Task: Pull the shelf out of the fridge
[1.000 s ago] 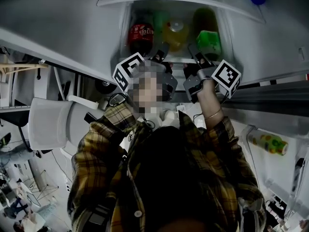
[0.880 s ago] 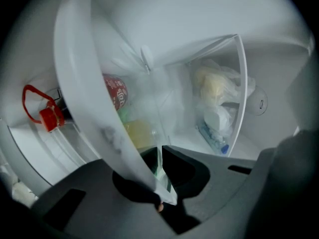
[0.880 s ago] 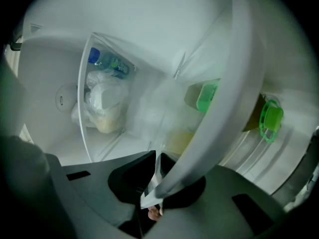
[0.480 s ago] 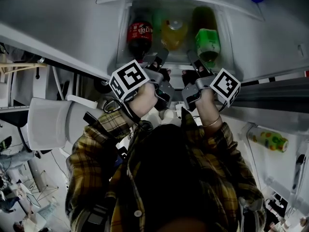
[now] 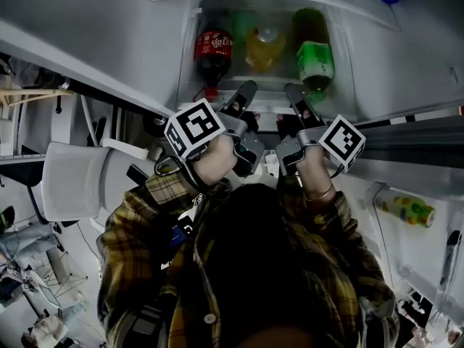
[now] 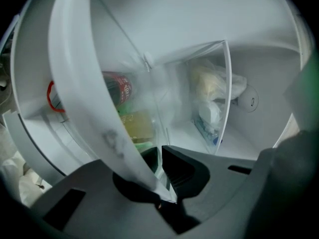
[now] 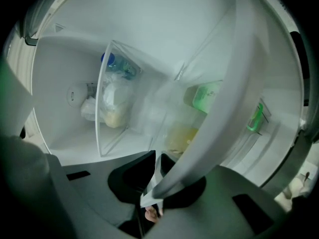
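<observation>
Head view: red-labelled bottle (image 5: pixel 212 53), green-labelled bottle (image 5: pixel 315 60) behind shelf (image 5: pixel 268 100).

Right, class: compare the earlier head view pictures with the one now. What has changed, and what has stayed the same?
The left claw and the right claw, each shut on the front edge of the shelf, have drawn back toward the person. The red bottle, yellow bottle and green bottle have not visibly shifted.
</observation>
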The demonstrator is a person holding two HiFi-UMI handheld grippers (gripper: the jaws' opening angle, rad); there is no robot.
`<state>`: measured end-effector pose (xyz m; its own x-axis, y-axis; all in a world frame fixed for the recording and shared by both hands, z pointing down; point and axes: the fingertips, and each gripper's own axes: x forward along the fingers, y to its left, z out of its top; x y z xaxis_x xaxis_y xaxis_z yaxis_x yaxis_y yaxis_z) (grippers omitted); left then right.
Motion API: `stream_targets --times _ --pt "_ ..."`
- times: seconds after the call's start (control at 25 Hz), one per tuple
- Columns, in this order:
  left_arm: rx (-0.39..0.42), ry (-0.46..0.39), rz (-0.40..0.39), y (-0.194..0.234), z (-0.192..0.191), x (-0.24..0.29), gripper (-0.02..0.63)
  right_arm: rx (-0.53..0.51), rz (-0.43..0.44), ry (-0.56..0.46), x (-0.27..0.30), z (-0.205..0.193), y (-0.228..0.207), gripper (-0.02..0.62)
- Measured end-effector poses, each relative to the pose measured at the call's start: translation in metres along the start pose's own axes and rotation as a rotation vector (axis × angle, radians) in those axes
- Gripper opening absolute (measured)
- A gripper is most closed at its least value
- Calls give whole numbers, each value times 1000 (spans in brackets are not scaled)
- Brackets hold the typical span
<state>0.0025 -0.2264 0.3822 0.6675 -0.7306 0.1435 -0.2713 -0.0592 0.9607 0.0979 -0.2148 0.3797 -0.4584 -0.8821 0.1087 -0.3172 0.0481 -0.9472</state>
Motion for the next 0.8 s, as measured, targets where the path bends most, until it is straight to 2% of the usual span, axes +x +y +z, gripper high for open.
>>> stream_targets --times 0.8 --pt "-2 36 -1 -11 -26 -30 40 -2 10 8 -34 -17 12 52"
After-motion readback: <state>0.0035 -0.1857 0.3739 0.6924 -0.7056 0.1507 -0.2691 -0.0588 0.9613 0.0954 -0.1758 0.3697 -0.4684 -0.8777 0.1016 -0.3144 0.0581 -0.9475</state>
